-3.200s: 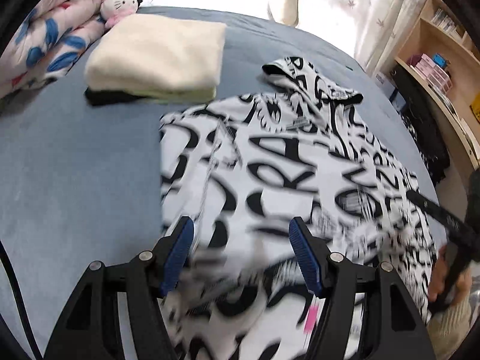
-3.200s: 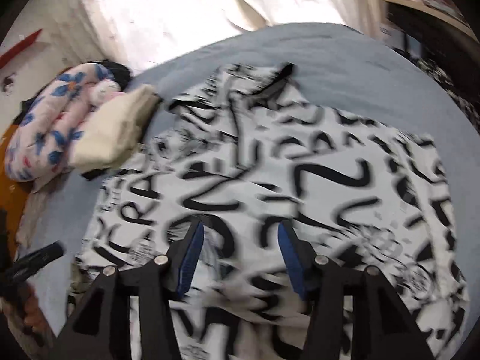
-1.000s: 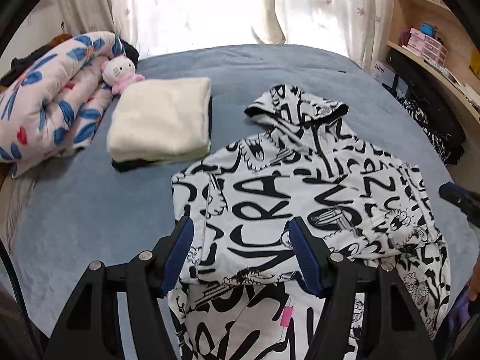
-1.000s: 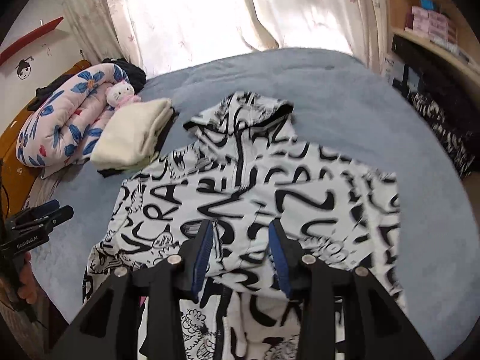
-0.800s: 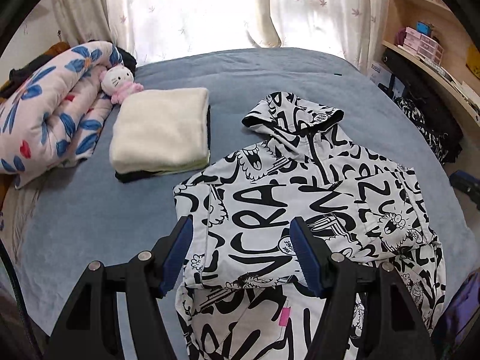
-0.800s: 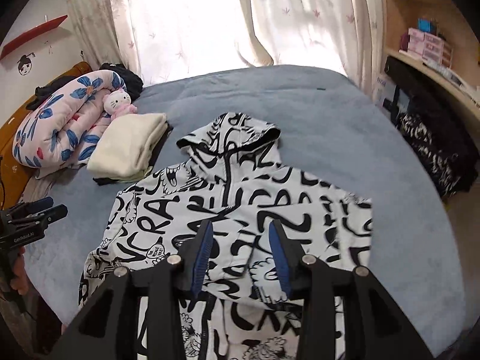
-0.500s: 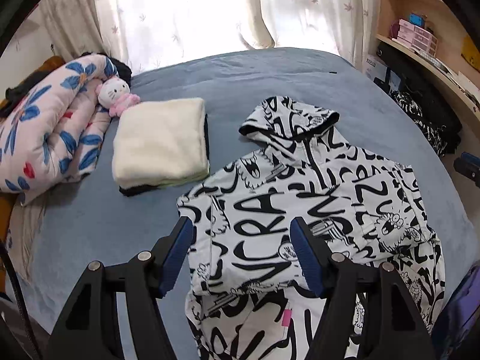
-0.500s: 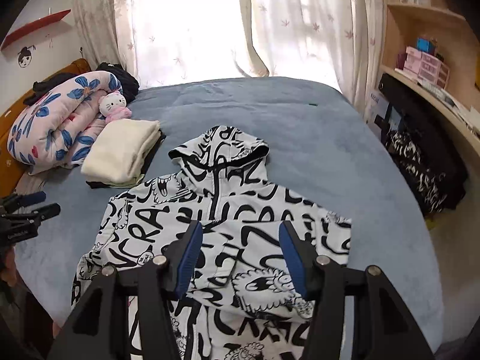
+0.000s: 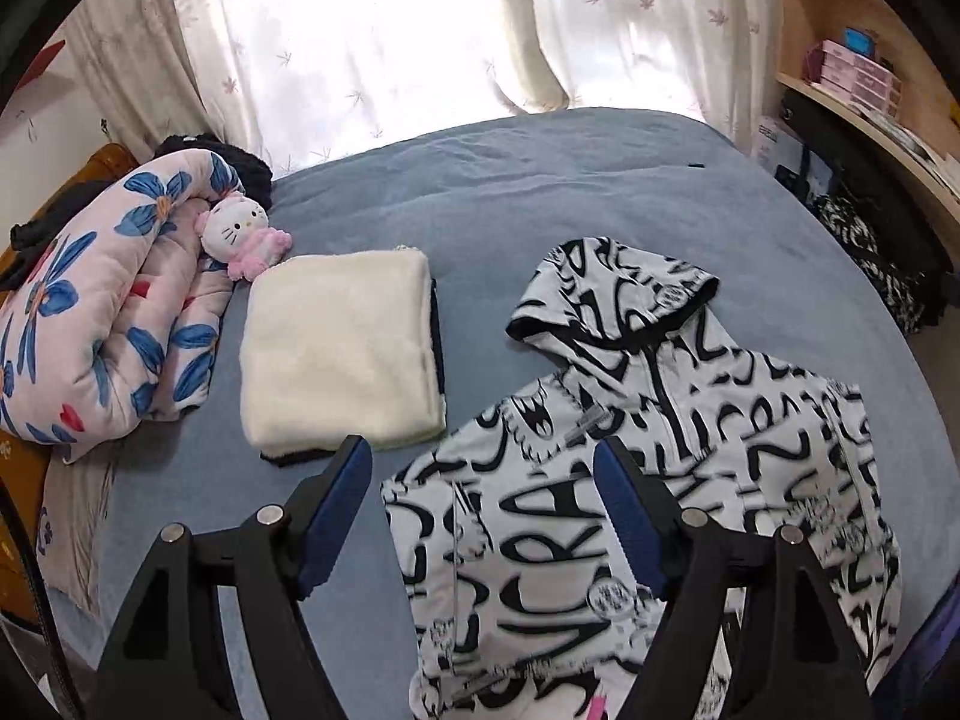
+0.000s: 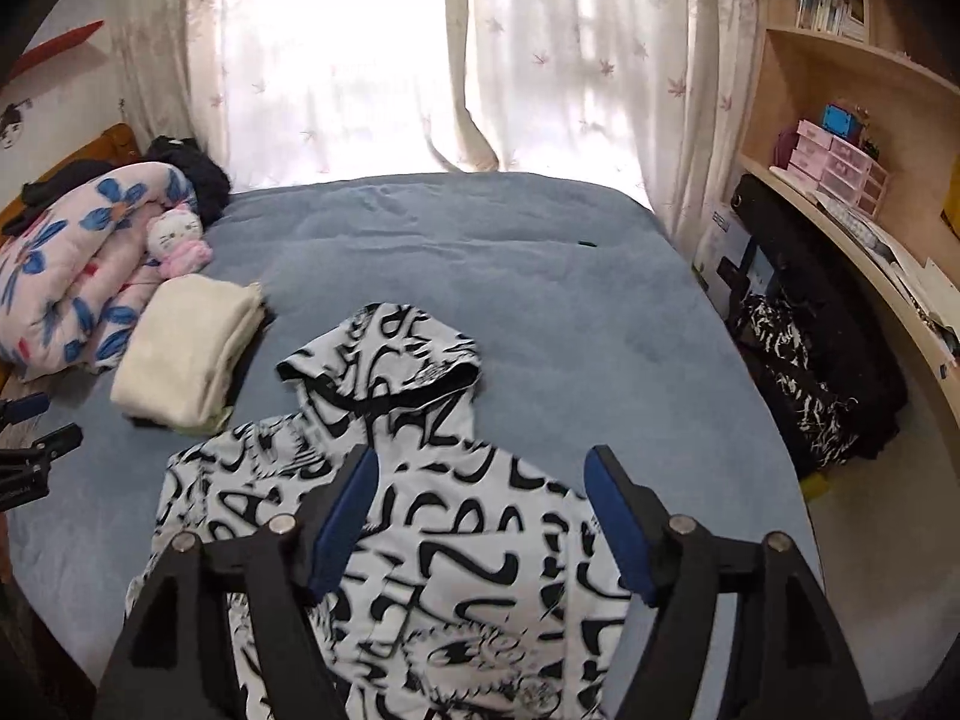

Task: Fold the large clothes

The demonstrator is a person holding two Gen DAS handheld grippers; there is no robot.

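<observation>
We find the white hooded sweatshirt printed with bold black lettering (image 9: pixel 648 480) lying flat on the blue-grey bed cover (image 9: pixel 540 180), at the near edge of the bed. Its hood (image 10: pixel 384 360) points toward the far side, where sheer white curtains (image 10: pixel 360 60) hang before a bright window. The lower body of the sweatshirt appears doubled over, though we cannot tell the exact fold from these views.

The left gripper (image 9: pixel 483 480) hangs above the sweatshirt's left portion. Its blue-padded fingers (image 9: pixel 336 504) are released and spreading wider, with nothing between them; the cloth lies below, untouched. The right gripper (image 10: pixel 480 492) hangs above the sweatshirt's middle, its blue-padded fingers (image 10: pixel 618 516) likewise released and spreading, grasping nothing.

To the left of the sweatshirt, just beside its shoulder, we note a folded cream fleece garment (image 9: pixel 342 354) resting on top of a dark folded item (image 9: pixel 288 457), of which only an edge shows. Farther left lies a rolled pink quilt with blue flowers (image 9: pixel 96 312), and a small white and pink plush cat toy (image 9: pixel 240 234) sits against it, close to the fleece garment's far corner.

On the right, beyond the bed, a curved wooden shelf unit (image 10: pixel 840 120) carries pink boxes (image 10: pixel 834 162), and a heap of black-and-white patterned cloth (image 10: pixel 798 390) lies beneath it.
</observation>
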